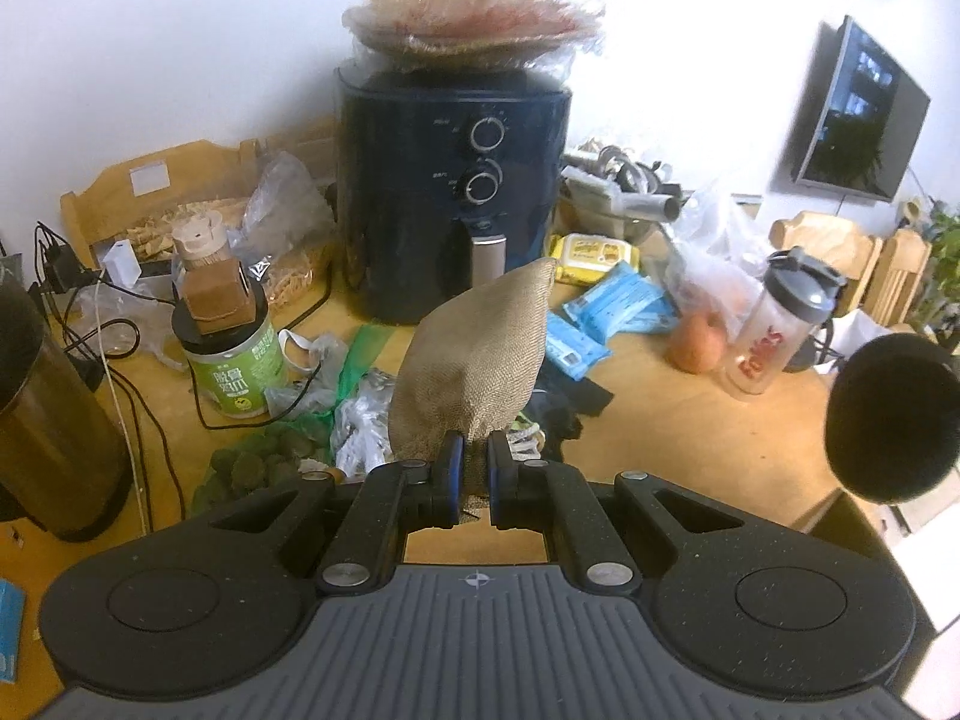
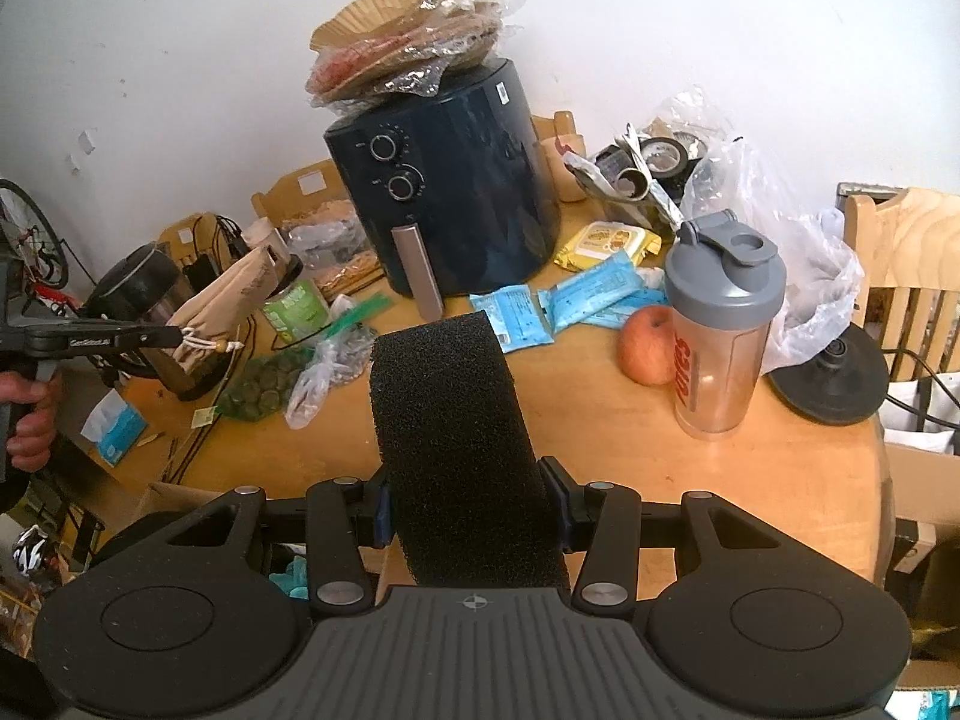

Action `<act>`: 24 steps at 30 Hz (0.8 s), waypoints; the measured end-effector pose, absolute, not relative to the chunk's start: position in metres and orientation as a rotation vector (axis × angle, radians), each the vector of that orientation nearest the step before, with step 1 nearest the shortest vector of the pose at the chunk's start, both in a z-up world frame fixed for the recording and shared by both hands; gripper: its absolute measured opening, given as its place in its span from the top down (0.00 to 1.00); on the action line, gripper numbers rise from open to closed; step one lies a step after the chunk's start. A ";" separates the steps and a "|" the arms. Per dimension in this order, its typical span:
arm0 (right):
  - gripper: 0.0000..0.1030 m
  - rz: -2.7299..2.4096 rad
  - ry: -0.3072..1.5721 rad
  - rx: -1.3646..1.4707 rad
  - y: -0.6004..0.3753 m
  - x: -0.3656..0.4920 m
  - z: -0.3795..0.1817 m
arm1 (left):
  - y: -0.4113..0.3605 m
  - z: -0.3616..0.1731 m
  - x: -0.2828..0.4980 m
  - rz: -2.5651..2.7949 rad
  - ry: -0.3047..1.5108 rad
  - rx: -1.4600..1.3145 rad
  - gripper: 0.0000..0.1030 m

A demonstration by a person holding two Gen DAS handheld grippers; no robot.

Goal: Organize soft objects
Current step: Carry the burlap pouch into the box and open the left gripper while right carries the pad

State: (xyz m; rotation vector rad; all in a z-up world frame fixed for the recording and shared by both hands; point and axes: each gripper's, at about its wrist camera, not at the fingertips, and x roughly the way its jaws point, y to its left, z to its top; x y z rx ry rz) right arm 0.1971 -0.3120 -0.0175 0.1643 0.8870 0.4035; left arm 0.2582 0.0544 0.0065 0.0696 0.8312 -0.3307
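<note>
My left gripper (image 1: pixel 474 456) is shut on the bottom end of a tan burlap pouch (image 1: pixel 480 360), which stands up above the cluttered wooden table (image 1: pixel 690 432). The right wrist view shows the same pouch (image 2: pixel 222 306), with a white drawstring, held aloft at the far left in that gripper (image 2: pixel 180 336); a hand grips its handle. My right gripper (image 2: pixel 471 498) is shut on a thick black foam sponge (image 2: pixel 450 420), pads pressing both sides. The sponge (image 1: pixel 888 414) also shows at the right edge of the left wrist view.
A dark air fryer (image 2: pixel 456 192) with paper liners on top stands at the back. A shaker bottle (image 2: pixel 720 336), an apple (image 2: pixel 648 345), blue packets (image 2: pixel 570 300), a yellow wipes pack (image 2: pixel 606 243), a green jar (image 1: pixel 237 372), a steel kettle (image 1: pixel 48 420), cables and plastic bags crowd the table.
</note>
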 end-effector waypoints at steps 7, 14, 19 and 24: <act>0.52 0.430 0.864 0.169 -0.316 0.187 -0.008 | 0.049 0.027 0.225 -0.342 0.807 0.055 0.92; 0.52 0.449 0.844 0.168 -0.320 0.177 0.001 | 0.042 0.044 0.193 -0.358 0.793 0.032 0.92; 0.52 0.466 0.833 0.166 -0.322 0.168 0.007 | 0.038 0.053 0.172 -0.366 0.790 0.015 0.92; 0.52 0.483 0.823 0.165 -0.323 0.162 0.012 | 0.035 0.057 0.151 -0.364 0.801 -0.015 0.92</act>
